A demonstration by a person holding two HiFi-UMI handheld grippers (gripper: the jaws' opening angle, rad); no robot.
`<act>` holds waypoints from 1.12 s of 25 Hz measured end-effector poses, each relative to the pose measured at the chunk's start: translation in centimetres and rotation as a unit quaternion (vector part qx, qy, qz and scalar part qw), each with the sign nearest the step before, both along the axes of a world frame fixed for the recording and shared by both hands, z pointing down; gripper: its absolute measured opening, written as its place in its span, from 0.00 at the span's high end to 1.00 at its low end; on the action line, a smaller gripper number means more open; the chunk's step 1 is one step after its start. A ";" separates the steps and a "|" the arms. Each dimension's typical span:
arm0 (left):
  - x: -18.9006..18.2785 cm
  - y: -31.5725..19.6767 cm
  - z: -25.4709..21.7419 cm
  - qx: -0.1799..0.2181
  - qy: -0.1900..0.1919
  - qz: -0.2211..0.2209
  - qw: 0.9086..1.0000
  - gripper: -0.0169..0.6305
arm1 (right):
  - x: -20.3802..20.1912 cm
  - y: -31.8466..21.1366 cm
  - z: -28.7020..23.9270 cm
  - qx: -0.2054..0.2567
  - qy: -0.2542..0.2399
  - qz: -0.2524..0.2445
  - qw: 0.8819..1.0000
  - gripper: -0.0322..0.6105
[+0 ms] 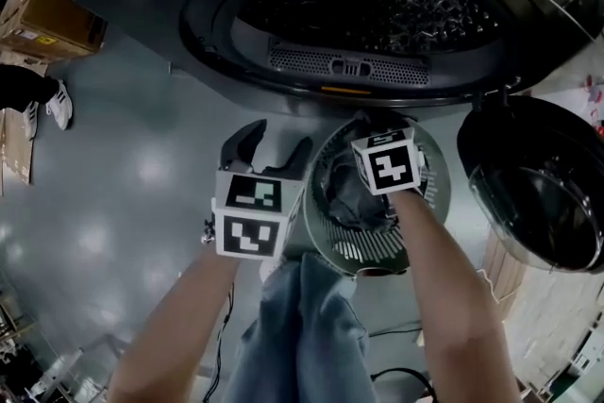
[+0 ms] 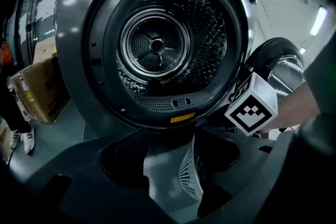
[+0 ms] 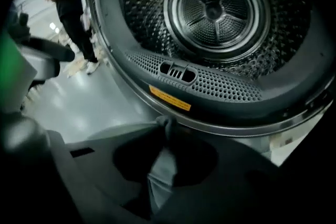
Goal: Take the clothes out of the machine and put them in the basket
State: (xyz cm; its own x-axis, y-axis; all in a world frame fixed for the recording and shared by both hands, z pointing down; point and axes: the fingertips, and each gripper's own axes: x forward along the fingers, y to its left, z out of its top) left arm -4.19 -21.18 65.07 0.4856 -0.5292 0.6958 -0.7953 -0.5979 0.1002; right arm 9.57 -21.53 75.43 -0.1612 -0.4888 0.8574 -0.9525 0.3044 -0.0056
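Note:
The machine's drum (image 1: 377,9) stands open and looks bare inside in both gripper views. Just below it on the floor stands a round white slotted basket (image 1: 368,250) with dark grey clothes (image 1: 349,193) in it. My right gripper (image 1: 371,123) hangs over the basket's far rim, its marker cube above the clothes. In the right gripper view its jaws (image 3: 167,124) are drawn together on a strip of grey cloth (image 3: 160,176). My left gripper (image 1: 278,139) is open and empty beside the basket's left rim. Through its gap the basket's wall (image 2: 188,176) shows.
The machine's round door (image 1: 538,184) hangs open at the right. A cardboard box (image 1: 47,14) sits on the grey floor at the far left. A person in black (image 3: 71,13) stands to the left of the machine. My own leg in jeans (image 1: 302,326) is below the basket.

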 end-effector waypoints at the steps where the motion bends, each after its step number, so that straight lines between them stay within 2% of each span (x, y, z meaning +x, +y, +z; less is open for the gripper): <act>1: -0.1 -0.1 0.0 -0.001 -0.001 -0.001 1.000 0.55 | -0.1 0.2 -0.2 -0.004 0.003 -0.006 1.000 0.90; 7: -0.2 0.8 -1.9 -0.014 0.000 -0.002 1.000 0.56 | 0.7 2.3 -3.5 -0.001 -0.010 -0.003 1.000 0.90; 16: 0.5 5.8 -5.3 -0.040 0.003 0.027 0.999 0.56 | 1.9 10.5 -8.9 -0.028 -0.012 0.017 0.999 0.90; 23: 1.2 8.8 -8.0 -0.040 0.011 0.043 0.998 0.56 | 2.5 16.5 -11.3 -0.025 -0.010 0.068 0.997 0.89; 24: 1.2 9.1 -8.5 -0.039 0.013 0.043 0.998 0.56 | 2.4 16.9 -11.7 -0.021 -0.016 0.075 0.997 0.86; 25: 1.1 9.4 -9.0 -0.037 0.015 0.043 0.998 0.56 | 2.1 17.1 -12.2 -0.014 -0.027 0.084 0.996 0.68; 26: 1.1 9.6 -9.4 -0.035 0.016 0.043 0.998 0.56 | 1.8 17.2 -12.6 -0.007 -0.041 0.093 0.995 0.37; 27: 1.0 9.8 -9.7 -0.032 0.017 0.042 0.998 0.56 | 1.5 17.3 -13.1 0.000 -0.053 0.098 0.994 0.28; 28: 0.8 9.9 -9.9 -0.030 0.017 0.041 0.999 0.56 | 1.3 17.3 -13.7 0.006 -0.058 0.098 0.993 0.27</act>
State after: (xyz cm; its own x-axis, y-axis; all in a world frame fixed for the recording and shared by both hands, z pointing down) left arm -3.35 -11.25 55.18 0.5500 -0.4439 0.7074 -0.7392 -0.6530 0.1649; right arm 10.86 -4.23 61.73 -0.1584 -0.5312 0.8323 -0.9868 0.1134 -0.1155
